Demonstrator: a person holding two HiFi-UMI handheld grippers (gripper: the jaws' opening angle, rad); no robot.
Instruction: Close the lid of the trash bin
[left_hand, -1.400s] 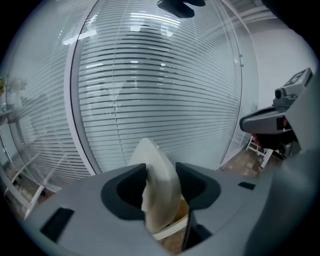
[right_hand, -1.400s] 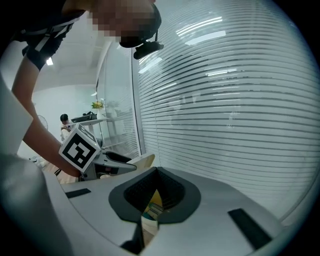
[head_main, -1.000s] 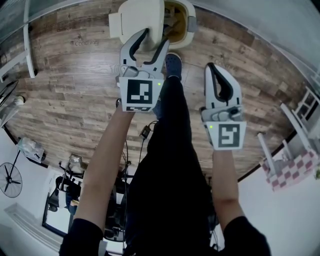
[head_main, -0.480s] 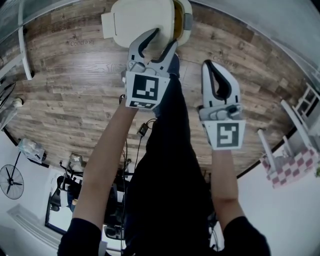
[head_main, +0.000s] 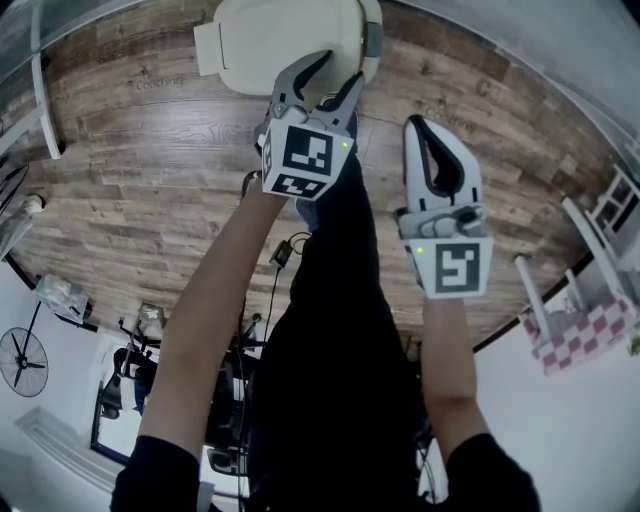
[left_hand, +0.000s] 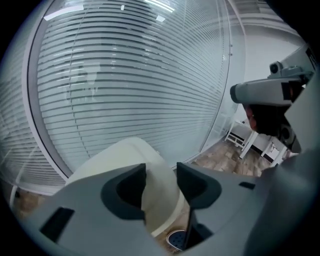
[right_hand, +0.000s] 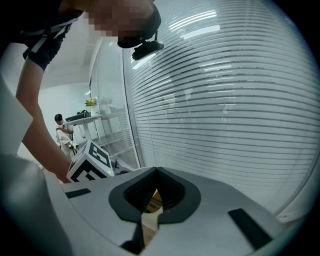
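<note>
The trash bin (head_main: 373, 38) stands on the wooden floor at the top of the head view. Its cream lid (head_main: 280, 38) lies almost flat over the bin. My left gripper (head_main: 341, 68) reaches over the lid's near right edge. Its jaws are closing with a gap still between them. In the left gripper view the lid (left_hand: 159, 197) shows in that gap, and the pads do not press on it. My right gripper (head_main: 421, 124) hangs to the right, away from the bin, shut on nothing; in its own view the right gripper (right_hand: 156, 171) has its tips together.
Behind the bin is a glass wall with blinds (left_hand: 125, 75). A dark trouser leg (head_main: 345, 260) and a blue shoe (left_hand: 177, 241) are just in front of the bin. White table legs (head_main: 590, 250) and a checked cloth (head_main: 585, 335) stand right, a fan (head_main: 20, 360) lower left.
The lid has swung down from half raised to nearly flat, covering the yellow inside of the bin. My left gripper moved forward and down with it. The right gripper stayed put.
</note>
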